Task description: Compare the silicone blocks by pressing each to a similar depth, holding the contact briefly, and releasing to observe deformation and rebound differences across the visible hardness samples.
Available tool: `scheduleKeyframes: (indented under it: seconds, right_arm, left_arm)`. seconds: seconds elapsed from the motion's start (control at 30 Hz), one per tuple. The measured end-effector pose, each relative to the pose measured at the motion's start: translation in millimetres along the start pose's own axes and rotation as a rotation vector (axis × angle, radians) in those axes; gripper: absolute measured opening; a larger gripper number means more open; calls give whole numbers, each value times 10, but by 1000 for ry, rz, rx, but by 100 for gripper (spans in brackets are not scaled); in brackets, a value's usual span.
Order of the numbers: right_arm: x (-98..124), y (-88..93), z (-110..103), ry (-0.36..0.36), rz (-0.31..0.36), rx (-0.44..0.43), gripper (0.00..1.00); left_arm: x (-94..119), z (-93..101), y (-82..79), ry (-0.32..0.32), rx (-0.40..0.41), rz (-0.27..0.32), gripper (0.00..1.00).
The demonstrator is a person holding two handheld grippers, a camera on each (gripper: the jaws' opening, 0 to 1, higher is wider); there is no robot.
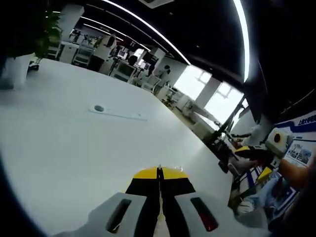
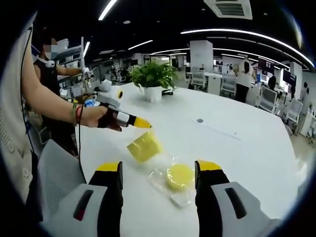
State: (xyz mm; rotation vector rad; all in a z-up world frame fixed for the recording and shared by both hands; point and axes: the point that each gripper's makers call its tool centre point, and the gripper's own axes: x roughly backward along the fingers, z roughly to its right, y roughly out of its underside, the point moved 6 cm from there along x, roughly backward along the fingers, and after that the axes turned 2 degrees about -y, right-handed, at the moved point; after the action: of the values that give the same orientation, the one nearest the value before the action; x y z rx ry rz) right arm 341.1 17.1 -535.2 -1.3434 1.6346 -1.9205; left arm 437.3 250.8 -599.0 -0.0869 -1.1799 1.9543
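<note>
- While the right gripper point(image 2: 160, 173) hangs above the white desk point(image 2: 237, 153), its jaws stand wide apart with nothing between them.
- Between those jaws, on the desk, lies a round yellow silicone block point(image 2: 179, 176) in a clear wrapper.
- Just beyond the round block, touching or nearly touching its wrapper, sits a square yellow silicone block point(image 2: 143, 145), tilted on one edge.
- Above the square block, in the right gripper view, the left gripper point(image 2: 142, 123) points its yellow tip down toward it; I cannot tell whether tip and block touch.
- A hand point(image 2: 96, 117) wearing wrist bands holds that gripper, beyond the square block's left side.
- Seen in the left gripper view, the left gripper point(image 1: 159, 173) has its jaws pressed together, yellow tips meeting over the bare white desk point(image 1: 74, 148).
- Farther from the round block, near the desk's middle, is a small round inset point(image 2: 199, 120).
- Well beyond the square block, a potted plant point(image 2: 154, 79) stands at the far edge of the desk.
- Behind the plant, desks, chairs and standing people occupy an office under long ceiling lights.
</note>
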Motion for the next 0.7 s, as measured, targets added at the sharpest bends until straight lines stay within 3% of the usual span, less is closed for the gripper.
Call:
scheduleKeyframes:
  seconds: [0.7]
  right_arm:
    - [40,188,40,26,-57,-51,53]
  left_arm:
    - [-53,-641,38,-131,126,31,0]
